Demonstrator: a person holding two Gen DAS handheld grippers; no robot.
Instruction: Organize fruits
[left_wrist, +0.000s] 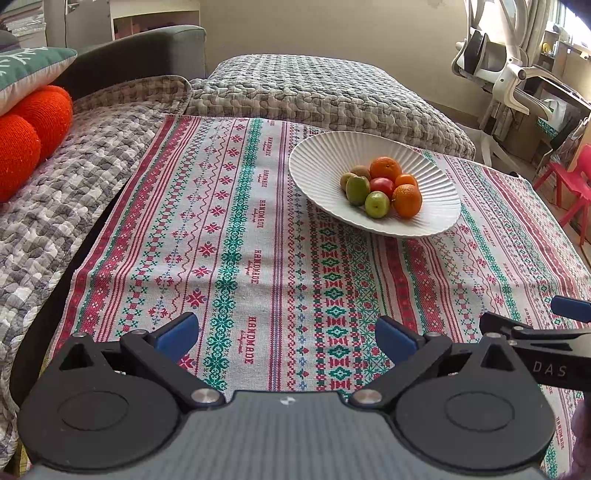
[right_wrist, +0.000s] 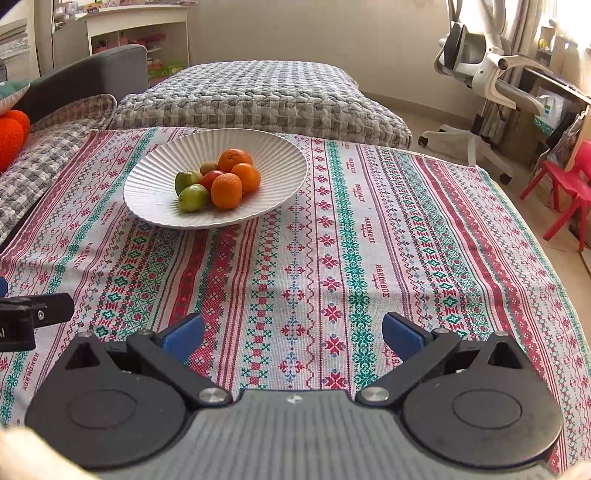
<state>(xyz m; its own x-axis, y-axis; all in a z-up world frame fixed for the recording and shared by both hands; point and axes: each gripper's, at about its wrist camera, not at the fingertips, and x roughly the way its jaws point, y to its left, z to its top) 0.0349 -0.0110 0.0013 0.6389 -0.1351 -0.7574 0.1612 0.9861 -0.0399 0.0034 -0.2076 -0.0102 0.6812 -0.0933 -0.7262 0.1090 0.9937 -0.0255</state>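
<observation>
We hold our left tongs (left_wrist: 286, 338) wide apart above the near edge of the table (left_wrist: 258, 258), nothing between the blue pads (left_wrist: 177, 336). Our right tongs (right_wrist: 291, 338) stand just as wide and grip nothing; they sit beside the left ones, their tip showing at three o'clock in the left wrist view.

From the left tongs, the white ribbed bowl (left_wrist: 325, 162) rests on the patterned tablecloth (left_wrist: 221, 229) at about one o'clock, well apart from us. From the right tongs the same bowl lies at about eleven o'clock. The fruits are piled together in its middle, touching one another: three oranges (right_wrist: 226, 191), a red fruit (right_wrist: 211, 178) in the centre, two green fruits (right_wrist: 192, 198) on the near left side, and brownish kiwis (left_wrist: 360, 171) at the far left of the heap.

Beyond the table, at twelve o'clock, sits a quilted grey ottoman (right_wrist: 258, 96). A sofa with an orange cushion (left_wrist: 29, 136) runs along nine to ten o'clock, and a white office chair (right_wrist: 476, 74) stands at two o'clock near a red chair (right_wrist: 569, 184).
</observation>
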